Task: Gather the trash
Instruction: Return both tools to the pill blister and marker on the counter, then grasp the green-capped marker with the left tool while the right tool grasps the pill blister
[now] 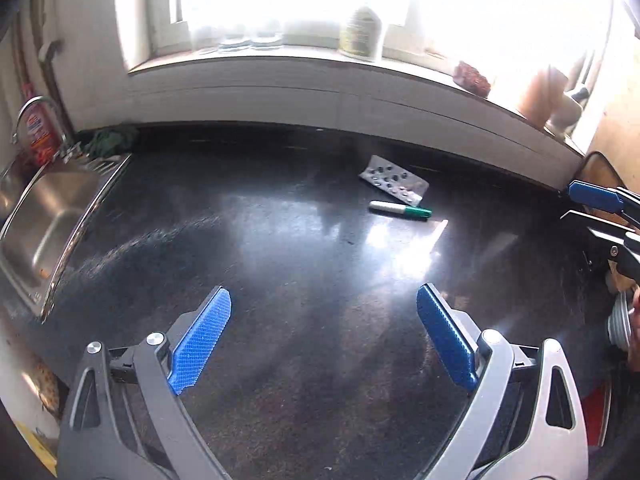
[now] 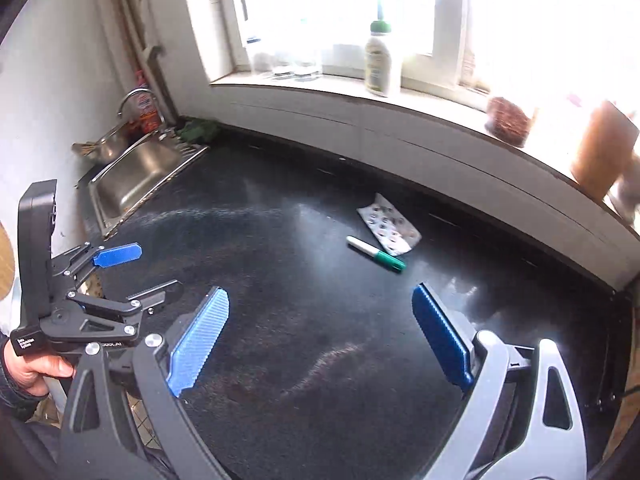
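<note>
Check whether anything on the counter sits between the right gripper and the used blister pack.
The right gripper is open, with bare black countertop ahead. Only the green-capped marker lies just in front of the blister pack, partly across the approach. Nothing else intervenes.

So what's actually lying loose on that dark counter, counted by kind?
Silver foil blister pack: 1
White marker pen with green cap: 1
Total: 2, lying side by side on the glossy black countertop.
</note>
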A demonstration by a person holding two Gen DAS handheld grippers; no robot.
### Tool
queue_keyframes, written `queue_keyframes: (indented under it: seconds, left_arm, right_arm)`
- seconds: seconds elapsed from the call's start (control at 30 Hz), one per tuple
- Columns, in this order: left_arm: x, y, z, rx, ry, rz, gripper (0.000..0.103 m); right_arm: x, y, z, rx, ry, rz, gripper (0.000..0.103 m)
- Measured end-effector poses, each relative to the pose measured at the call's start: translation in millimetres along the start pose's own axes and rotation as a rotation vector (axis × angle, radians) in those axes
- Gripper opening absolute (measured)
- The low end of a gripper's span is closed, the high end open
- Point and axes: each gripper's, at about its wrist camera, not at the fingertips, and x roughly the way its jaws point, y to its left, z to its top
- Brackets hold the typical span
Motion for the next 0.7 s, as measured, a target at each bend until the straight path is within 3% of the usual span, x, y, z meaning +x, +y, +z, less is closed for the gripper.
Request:
queue_keyframes:
  seconds: [0.2, 0.43, 0.7]
  left_arm:
    - [14.6, -53.4, 11.9, 0.158, 0.002, -0.064, 0.091]
    - [31.4, -62.0, 17.2, 0.230, 0.024, -0.074, 0.091]
    - [69.8, -64.6, 31.8, 0.335, 0.036, -0.101, 0.091]
  right_arm:
    - [-6.6, -48.7, -25.9, 0.104, 0.001, -0.038, 0.090]
    - [-0.4, -64.0, -23.7, 0.109, 0.002, -0.040, 0.090]
    - [37.9, -71.3, -2.6, 0.047, 0.041, -0.004, 0.090]
